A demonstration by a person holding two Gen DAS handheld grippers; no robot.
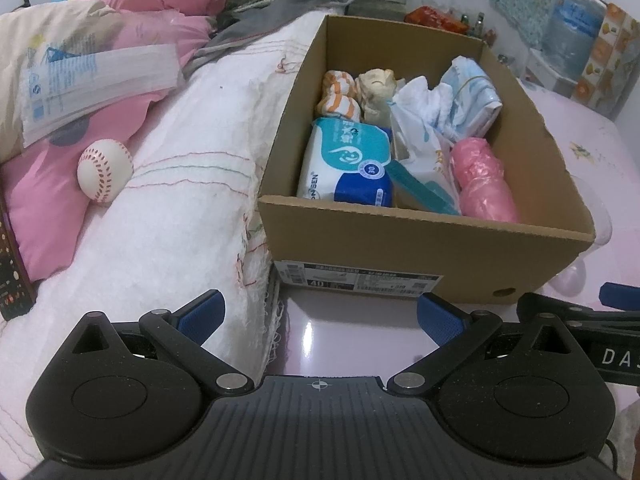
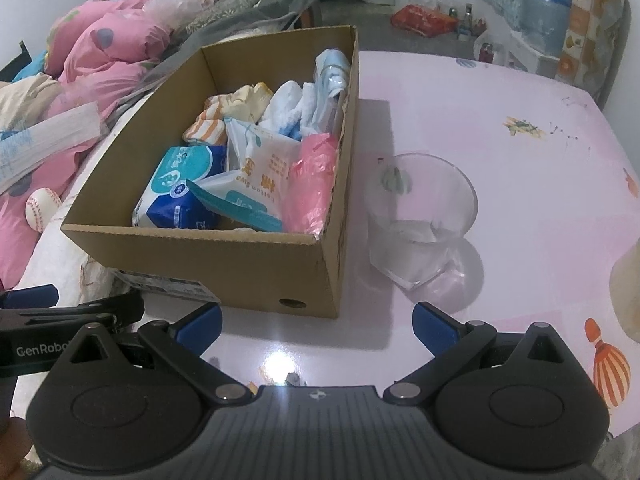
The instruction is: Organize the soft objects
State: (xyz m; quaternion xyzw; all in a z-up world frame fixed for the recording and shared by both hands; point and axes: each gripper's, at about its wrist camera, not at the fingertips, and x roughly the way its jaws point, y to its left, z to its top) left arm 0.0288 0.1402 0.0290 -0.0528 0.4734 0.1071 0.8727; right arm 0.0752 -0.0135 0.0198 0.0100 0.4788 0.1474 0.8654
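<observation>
Both tools sat nearest the lens: the left tool [image 1: 318,312] had its blue pads spread wide with nothing between them, and the right tool [image 2: 316,322] was likewise released and empty, each hovering low over the glossy pink tabletop [image 1: 332,344].

Just past the left tool, toward 12 o'clock, stood an open cardboard box [image 1: 424,248] on the tabletop, packed with soft things. Against its near wall lay a blue-and-white wipes pack [image 1: 346,164], with a white cotton-swab bag [image 1: 424,148] to its right and a roll of pink plastic bags [image 1: 484,180] at the 3 o'clock side. Behind them, at the far end, were orange-striped socks [image 1: 338,96], a cream plush toy [image 1: 374,92], and a light blue packet [image 1: 474,92] leaning on the right wall.

At 9 o'clock from the box, well apart from it, a white baseball [image 1: 105,170] with red stitching rested where a white blanket [image 1: 168,208] met a pink quilt [image 1: 44,196]. Farther toward 10 o'clock a clear pack of face masks [image 1: 96,84] lay on the bedding.

In the right wrist view, a clear glass beaker [image 2: 424,220] stood on the tabletop just beside the box at its 3 o'clock side, apart from the cardboard. Beyond, near 1 o'clock, a blue water jug [image 2: 546,8] stood by the wall.
</observation>
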